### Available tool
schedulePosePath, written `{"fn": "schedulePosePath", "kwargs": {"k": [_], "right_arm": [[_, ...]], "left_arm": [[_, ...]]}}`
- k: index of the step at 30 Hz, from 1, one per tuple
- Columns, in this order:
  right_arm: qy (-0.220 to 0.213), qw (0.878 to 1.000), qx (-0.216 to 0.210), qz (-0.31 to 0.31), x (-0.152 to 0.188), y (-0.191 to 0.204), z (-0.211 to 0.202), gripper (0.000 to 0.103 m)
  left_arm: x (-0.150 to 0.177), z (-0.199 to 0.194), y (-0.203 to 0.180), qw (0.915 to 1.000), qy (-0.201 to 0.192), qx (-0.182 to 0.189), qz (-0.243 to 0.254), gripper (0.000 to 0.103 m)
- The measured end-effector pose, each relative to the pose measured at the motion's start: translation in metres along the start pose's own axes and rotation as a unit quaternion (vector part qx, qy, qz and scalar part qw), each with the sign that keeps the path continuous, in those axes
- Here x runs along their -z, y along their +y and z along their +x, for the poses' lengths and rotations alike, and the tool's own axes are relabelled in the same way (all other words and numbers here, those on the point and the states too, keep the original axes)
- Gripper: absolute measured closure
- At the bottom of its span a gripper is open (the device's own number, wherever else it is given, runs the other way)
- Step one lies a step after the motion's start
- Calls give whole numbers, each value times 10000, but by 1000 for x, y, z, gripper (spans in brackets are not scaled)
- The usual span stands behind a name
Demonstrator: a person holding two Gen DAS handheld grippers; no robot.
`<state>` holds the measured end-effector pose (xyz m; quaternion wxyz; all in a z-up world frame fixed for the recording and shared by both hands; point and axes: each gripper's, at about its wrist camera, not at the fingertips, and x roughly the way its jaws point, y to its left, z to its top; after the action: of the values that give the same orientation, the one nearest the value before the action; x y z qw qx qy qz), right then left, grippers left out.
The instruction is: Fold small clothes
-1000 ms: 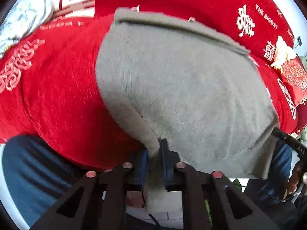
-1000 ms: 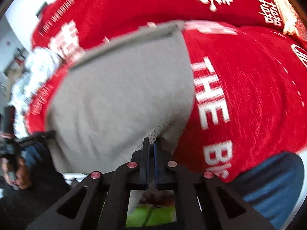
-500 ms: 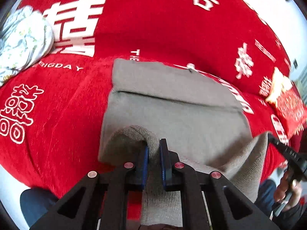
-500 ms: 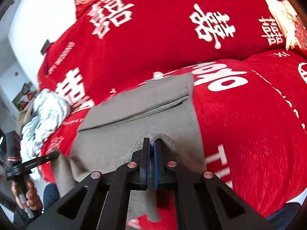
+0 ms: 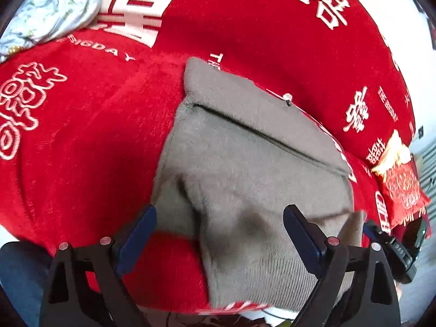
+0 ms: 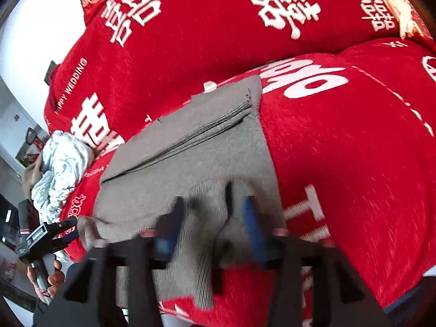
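A grey knit garment (image 5: 245,163) lies partly folded on the red bedspread (image 5: 81,150), its ribbed hem hanging over the near edge. My left gripper (image 5: 219,223) is open, its blue-padded fingers (image 5: 139,231) on either side of the near fold, holding nothing. In the right wrist view the same garment (image 6: 190,158) lies flat with a folded band across its far end. My right gripper (image 6: 211,223) is open and motion-blurred, its fingers either side of the garment's near edge. The left gripper (image 6: 51,234) also shows at the lower left of that view.
A crumpled light floral cloth (image 5: 51,8) lies at the far left of the bed, also in the right wrist view (image 6: 62,163). A red embroidered cushion (image 5: 400,185) sits at the right. The bedspread carries white characters and lettering. White wall shows beyond the bed.
Both grippers carried the garment's near edge forward over itself, then opened and let it go. The garment now lies folded on the bed.
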<state>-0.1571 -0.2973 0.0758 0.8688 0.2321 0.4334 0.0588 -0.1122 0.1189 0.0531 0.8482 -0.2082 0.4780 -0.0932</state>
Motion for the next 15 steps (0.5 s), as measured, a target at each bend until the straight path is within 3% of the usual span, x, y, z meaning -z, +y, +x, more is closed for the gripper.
{"fn": "schedulePosePath", "kwargs": {"k": [5, 8, 9, 11, 12, 13, 15], "right_arm": [[217, 9991, -339, 106, 32, 0, -11, 47], [430, 9985, -324, 0, 46, 3, -1, 47], [548, 9981, -279, -23, 49, 3, 8, 47], [665, 9975, -240, -28, 53, 5, 20, 58], [608, 9977, -283, -114, 53, 8, 19, 66], [661, 9968, -403, -182, 53, 11, 20, 87], [749, 9956, -441, -358, 53, 17, 22, 93]], "left_arm": [[42, 4, 9, 9989, 421, 51, -204, 8], [59, 20, 0, 9981, 616, 8, -51, 10], [62, 29, -7, 9973, 726, -54, 46, 15], [65, 31, -21, 9974, 573, -295, 335, 15], [65, 31, -31, 9969, 498, -257, 546, 27], [66, 30, -37, 9965, 491, -220, 647, 49], [66, 32, -44, 9952, 540, -224, 783, 65]]}}
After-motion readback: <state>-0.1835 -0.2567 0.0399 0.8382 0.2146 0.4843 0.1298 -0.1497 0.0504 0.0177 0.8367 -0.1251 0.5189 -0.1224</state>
